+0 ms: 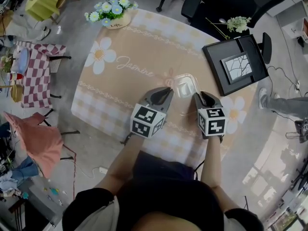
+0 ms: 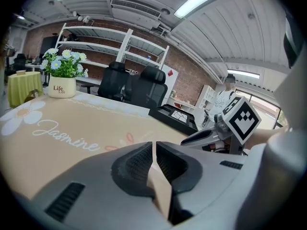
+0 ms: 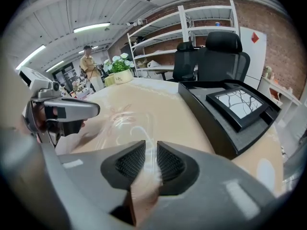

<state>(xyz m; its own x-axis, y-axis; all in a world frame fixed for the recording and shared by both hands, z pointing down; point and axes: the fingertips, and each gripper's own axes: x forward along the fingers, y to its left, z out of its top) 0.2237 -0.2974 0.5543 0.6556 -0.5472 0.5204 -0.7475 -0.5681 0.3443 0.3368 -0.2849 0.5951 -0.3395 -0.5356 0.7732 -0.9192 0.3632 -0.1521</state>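
Flower pot (image 1: 113, 14): round and pale, filled with white and blue blooms; it stands at the far left corner of the table.
Tablecloth (image 1: 130, 52): smooth beige cloth with printed daisies, checked borders and a cursive word across the middle.
Left gripper (image 1: 168, 91): grey moulded shell with ribbed black pads. Its jaws are pressed together with only a hairline slit and nothing seen between them, and the tip lies just beside the box's left edge.
Clear box (image 1: 184, 86): thin, glossy, see-through plastic with rounded corners. It lies flat on the cloth between the two tips. Its outline is nearly square, so its long axis cannot be told.
Right gripper (image 1: 196, 96): same build; its jaws are clenched on the box's thin plastic edge (image 3: 128, 123).
Black tray (image 1: 236, 64): matt and rectangular, holding a framed branch picture; it is set askew at the right table edge.
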